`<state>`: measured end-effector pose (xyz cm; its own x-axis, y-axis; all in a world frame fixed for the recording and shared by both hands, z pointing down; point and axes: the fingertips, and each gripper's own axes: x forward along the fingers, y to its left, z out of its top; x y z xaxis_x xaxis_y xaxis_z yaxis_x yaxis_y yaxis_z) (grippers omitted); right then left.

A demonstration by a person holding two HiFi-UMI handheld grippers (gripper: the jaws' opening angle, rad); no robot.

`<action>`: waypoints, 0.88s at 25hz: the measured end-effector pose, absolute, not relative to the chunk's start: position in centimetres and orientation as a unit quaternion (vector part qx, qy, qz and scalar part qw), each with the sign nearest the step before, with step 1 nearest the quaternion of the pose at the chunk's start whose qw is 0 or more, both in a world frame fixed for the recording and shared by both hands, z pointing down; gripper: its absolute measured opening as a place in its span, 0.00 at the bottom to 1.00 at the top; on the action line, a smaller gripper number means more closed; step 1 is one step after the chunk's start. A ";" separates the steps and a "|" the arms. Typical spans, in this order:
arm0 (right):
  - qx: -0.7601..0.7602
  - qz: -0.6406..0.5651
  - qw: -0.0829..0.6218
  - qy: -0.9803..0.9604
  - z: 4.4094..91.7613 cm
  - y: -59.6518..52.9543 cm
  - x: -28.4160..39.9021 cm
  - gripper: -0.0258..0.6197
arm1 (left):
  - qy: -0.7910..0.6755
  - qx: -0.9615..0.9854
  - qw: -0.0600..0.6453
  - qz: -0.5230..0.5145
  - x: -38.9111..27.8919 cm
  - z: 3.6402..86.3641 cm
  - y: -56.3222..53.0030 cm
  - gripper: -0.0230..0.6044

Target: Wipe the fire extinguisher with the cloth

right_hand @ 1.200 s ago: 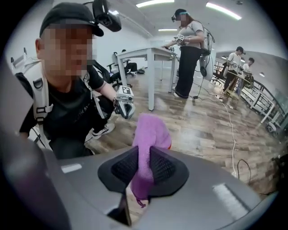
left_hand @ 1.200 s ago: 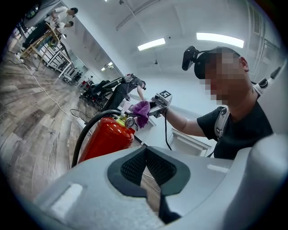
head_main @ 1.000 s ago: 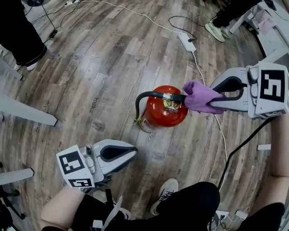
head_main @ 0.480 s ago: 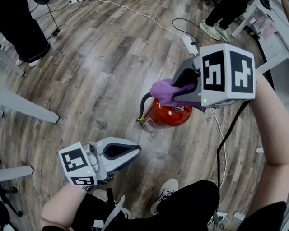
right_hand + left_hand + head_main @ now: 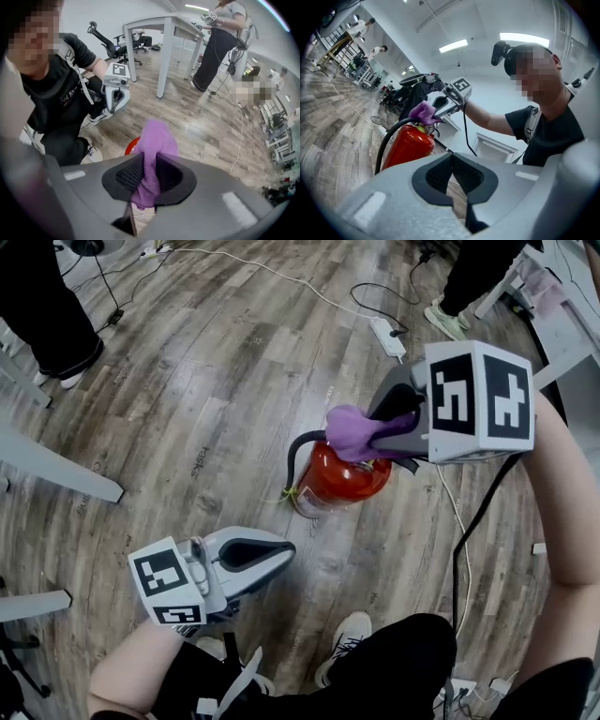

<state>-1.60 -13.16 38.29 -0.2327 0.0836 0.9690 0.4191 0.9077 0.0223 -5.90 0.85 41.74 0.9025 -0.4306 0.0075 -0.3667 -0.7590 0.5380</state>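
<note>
our right tool [image 5: 380, 435] points steeply down over the fire extinguisher [image 5: 339, 482], and its jaws are clenched on the purple cloth [image 5: 349, 430]. in the right gripper view the cloth runs up between the two pads and bunches out past the tips, with a sliver of the red tank showing just beneath it. the fire extinguisher stands upright on the wood floor [image 5: 216, 381]. the cloth sits over its top, at the valve; we cannot tell whether it touches the metal there. a black hose [image 5: 293, 457] arcs from the head down along the tank's side.

our left tool [image 5: 274, 559] is held level and nearer to us, well apart from the tank. in the left gripper view its jaws are pressed together with nothing between them, and past them we see the red tank with the cloth on top.

a power strip [image 5: 387, 337] lies on the floor beyond the tank, and a white cable [image 5: 457, 512] runs from it past the tank toward us. our shoe [image 5: 349, 634] rests on the floor on the near side.
</note>
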 end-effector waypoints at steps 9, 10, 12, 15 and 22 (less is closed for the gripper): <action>-0.059 -0.081 0.527 -0.844 35.1 -13.0 7.1 0.14 | -0.224 0.932 0.277 -0.066 -6.0 42.8 -0.8 0.03; -0.050 -0.072 0.523 -0.848 35.3 -12.8 8.2 0.14 | -0.224 0.931 0.279 -0.069 -5.9 42.8 -1.0 0.03; -0.032 -0.056 0.507 -0.860 35.9 -12.3 10.2 0.15 | -0.222 0.931 0.280 -0.074 -5.6 42.8 -1.1 0.03; 0.009 -0.004 0.409 -0.912 34.5 -10.7 10.7 0.15 | -0.210 0.935 0.276 -0.079 -5.0 42.4 -0.8 0.04; 0.017 0.155 0.105 -0.982 30.2 -4.7 4.5 0.15 | -0.191 0.923 0.283 -0.177 -4.2 38.5 -1.7 0.26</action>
